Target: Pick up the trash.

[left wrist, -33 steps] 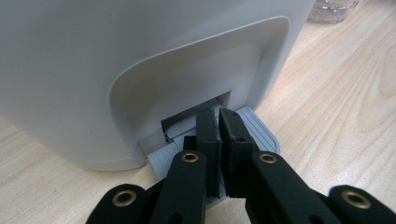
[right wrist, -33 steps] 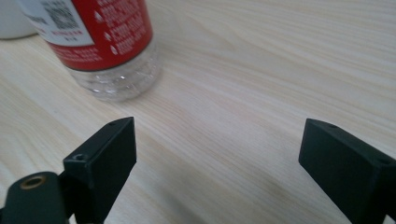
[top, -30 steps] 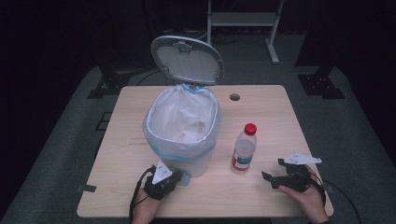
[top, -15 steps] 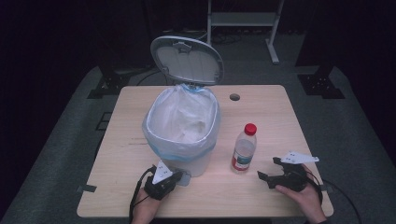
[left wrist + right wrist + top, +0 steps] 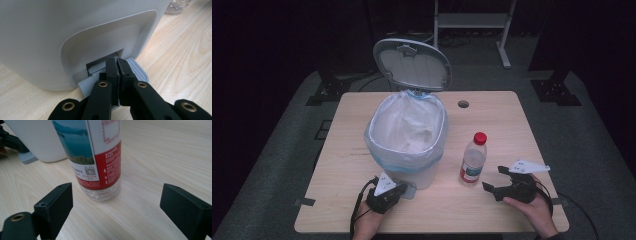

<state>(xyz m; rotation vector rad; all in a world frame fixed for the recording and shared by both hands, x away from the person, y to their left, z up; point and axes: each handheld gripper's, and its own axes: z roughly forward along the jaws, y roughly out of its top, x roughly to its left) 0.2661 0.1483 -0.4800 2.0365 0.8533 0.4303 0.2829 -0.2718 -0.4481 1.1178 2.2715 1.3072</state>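
A white pedal bin (image 5: 407, 145) lined with a plastic bag stands on the table's middle left, its lid (image 5: 414, 62) raised. My left gripper (image 5: 396, 190) is shut at the bin's front base. In the left gripper view its joined jaws (image 5: 117, 63) rest on the grey pedal (image 5: 138, 71), under the bin's wall (image 5: 75, 32). A clear water bottle (image 5: 473, 161) with a red cap stands upright to the right of the bin. My right gripper (image 5: 495, 179) is open just right of it. The bottle's base (image 5: 100, 160) stands ahead of and between the spread jaws (image 5: 120, 197), apart from both.
The wooden table (image 5: 512, 125) has a round cable hole (image 5: 463, 104) near its far edge. A metal shelf frame (image 5: 472, 20) stands on the dark floor behind. Bare wood lies to the right of the bottle and along the table's left side.
My right gripper has edged left toward the bottle. The left gripper, the bin and its raised lid have not moved.
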